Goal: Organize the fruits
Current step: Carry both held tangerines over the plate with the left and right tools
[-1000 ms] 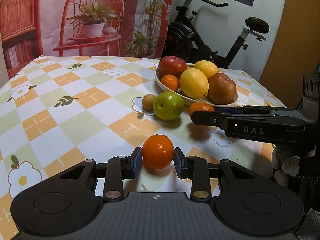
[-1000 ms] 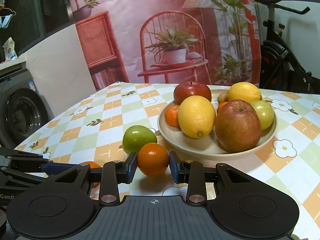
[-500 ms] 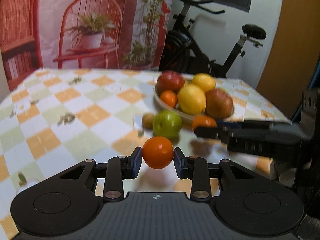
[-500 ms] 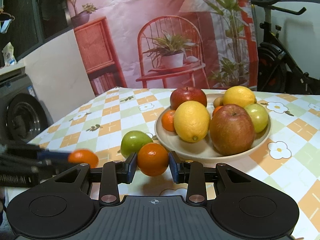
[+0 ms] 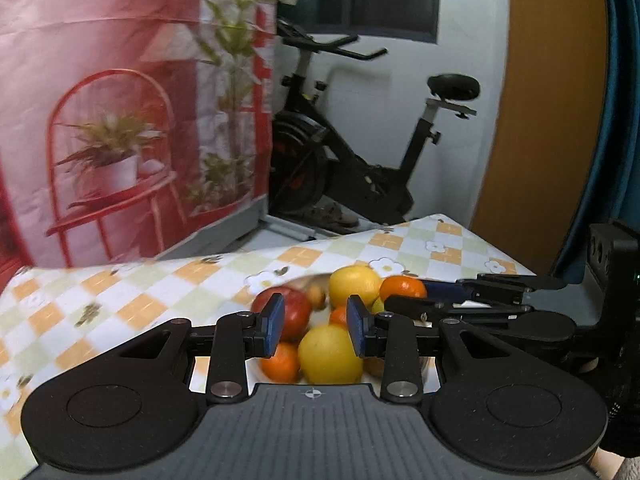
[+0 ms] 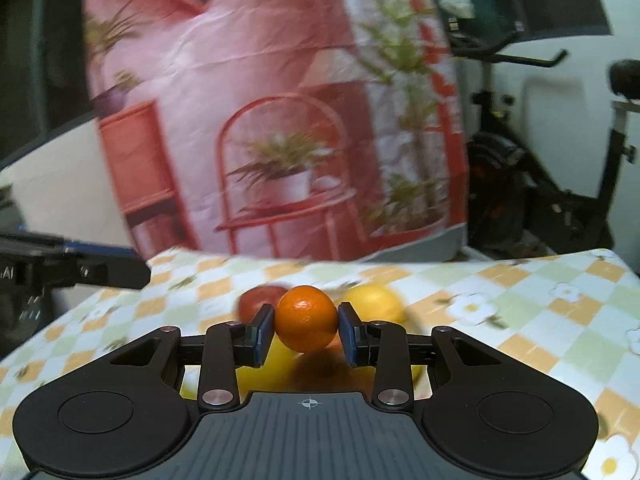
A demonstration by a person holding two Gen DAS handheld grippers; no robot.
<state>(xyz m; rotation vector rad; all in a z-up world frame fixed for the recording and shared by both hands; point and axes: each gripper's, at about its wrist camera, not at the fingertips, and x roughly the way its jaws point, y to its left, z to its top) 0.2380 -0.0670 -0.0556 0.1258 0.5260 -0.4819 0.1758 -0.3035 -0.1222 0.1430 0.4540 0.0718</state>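
Observation:
My right gripper [image 6: 306, 332] is shut on a small orange [image 6: 307, 318], held in the air over the fruit. In the left wrist view the same orange [image 5: 402, 288] sits at the right gripper's [image 5: 404, 295] tips, over the bowl's right side. My left gripper [image 5: 316, 328] hovers above the bowl [image 5: 308, 279]. Its jaws stand an orange's width apart with nothing between them. Below them lie a red apple [image 5: 294, 312], a lemon [image 5: 330, 356], a tangerine [image 5: 280, 362] and a second lemon [image 5: 354, 284]. The picture is blurred.
The checked tablecloth [image 5: 120, 304] spreads to the left of the bowl. Behind the table hang a printed backdrop [image 5: 120, 120] and stands an exercise bike [image 5: 360, 168]. The table's far edge runs close behind the fruit.
Both grippers have risen and moved from the cloth to over the bowl. The orange that sat between the left pads is gone from them. The right one still grips its orange.

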